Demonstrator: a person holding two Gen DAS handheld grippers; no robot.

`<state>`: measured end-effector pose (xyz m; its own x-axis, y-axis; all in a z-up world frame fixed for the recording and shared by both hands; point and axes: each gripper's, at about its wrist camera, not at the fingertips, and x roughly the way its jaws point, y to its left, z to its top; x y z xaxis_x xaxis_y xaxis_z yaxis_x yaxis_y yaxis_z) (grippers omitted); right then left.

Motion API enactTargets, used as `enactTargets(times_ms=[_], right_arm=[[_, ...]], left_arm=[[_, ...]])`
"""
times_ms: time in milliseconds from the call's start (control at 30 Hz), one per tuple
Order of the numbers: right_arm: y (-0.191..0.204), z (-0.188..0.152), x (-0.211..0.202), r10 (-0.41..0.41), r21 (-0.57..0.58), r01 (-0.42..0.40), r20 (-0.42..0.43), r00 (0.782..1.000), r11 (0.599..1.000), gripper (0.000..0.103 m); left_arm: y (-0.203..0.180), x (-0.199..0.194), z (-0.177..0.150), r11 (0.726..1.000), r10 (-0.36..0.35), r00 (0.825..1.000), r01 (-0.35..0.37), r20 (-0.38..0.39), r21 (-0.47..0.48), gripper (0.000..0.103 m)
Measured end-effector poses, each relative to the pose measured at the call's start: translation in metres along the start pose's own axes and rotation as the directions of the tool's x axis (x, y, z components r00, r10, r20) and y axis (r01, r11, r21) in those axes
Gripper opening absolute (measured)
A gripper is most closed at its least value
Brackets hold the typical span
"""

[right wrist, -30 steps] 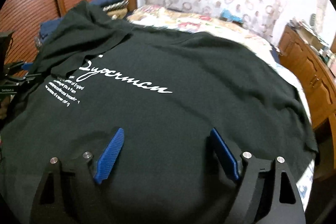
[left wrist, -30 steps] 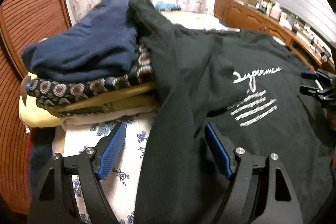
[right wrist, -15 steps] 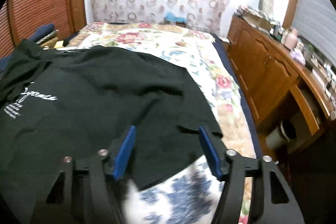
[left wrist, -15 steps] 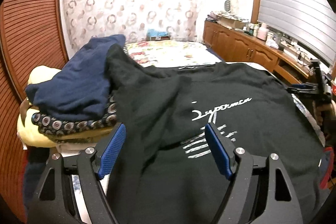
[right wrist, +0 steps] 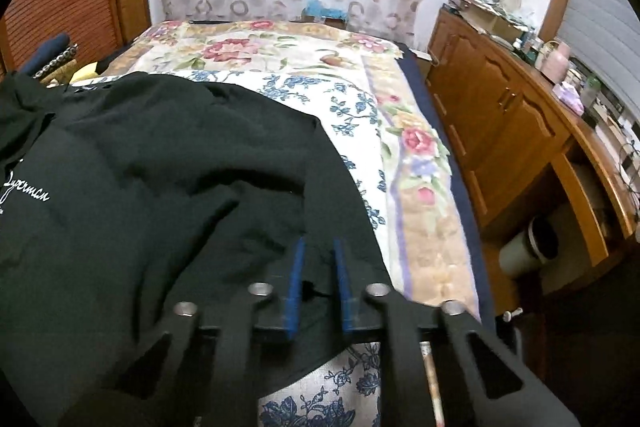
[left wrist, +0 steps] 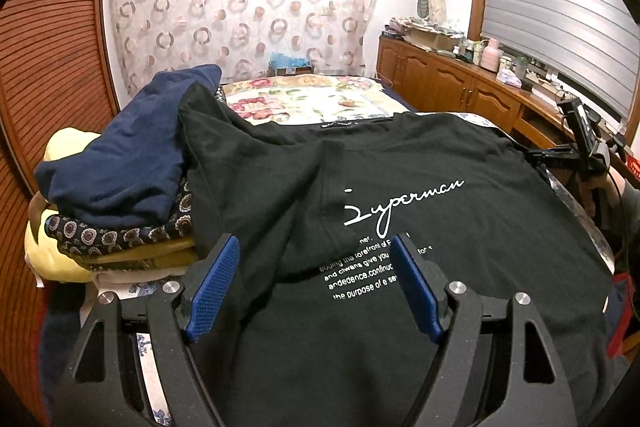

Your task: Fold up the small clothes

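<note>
Reading "Superman" in white script, black T-shirt (left wrist: 400, 187), left gripper (left wrist: 316, 283) spread wide, right gripper (right wrist: 318, 283) pinching its edge

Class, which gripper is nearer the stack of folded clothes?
Left. The left gripper hovers open just beside the stack of folded clothes; the right gripper pinches the black T-shirt on its far side.

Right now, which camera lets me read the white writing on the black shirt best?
The left wrist view: the whole white writing sits mid-picture on the black shirt, with only bits behind a blue pad. The right wrist view catches just one word at its left edge.
</note>
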<state>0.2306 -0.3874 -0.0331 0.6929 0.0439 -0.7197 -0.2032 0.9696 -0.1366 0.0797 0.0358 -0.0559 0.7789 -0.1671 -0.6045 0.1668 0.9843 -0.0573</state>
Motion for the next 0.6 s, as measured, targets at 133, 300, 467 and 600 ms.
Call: enactTargets(times_ms=[133,300,467,600], right_arm=[[-0.005,0.004,-0.007,0.016,0.011,-0.016,0.033,0.999,1.000,0.003],[0.005,0.016,-0.046,0.102,0.010,-0.104,0.124,0.987,0.995,0.003],[0.041,0.037,-0.082,0.235,-0.051,-0.230,0.183,0.955,0.972,0.003],[0.084,0.058,-0.096,0.328,-0.125,-0.308,0.191,0.925,0.943,0.003]], left_arm=[[0.000,0.000,-0.002,1.000,0.001,1.000,-0.001,-0.001,0.001,0.079],[-0.001,0.000,-0.002,1.000,-0.003,1.000,0.003,0.001,-0.002,0.079],[-0.001,-0.001,-0.003,1.000,-0.008,1.000,0.008,0.003,-0.005,0.079],[-0.001,-0.001,-0.006,1.000,-0.012,1.000,0.011,-0.001,-0.012,0.079]])
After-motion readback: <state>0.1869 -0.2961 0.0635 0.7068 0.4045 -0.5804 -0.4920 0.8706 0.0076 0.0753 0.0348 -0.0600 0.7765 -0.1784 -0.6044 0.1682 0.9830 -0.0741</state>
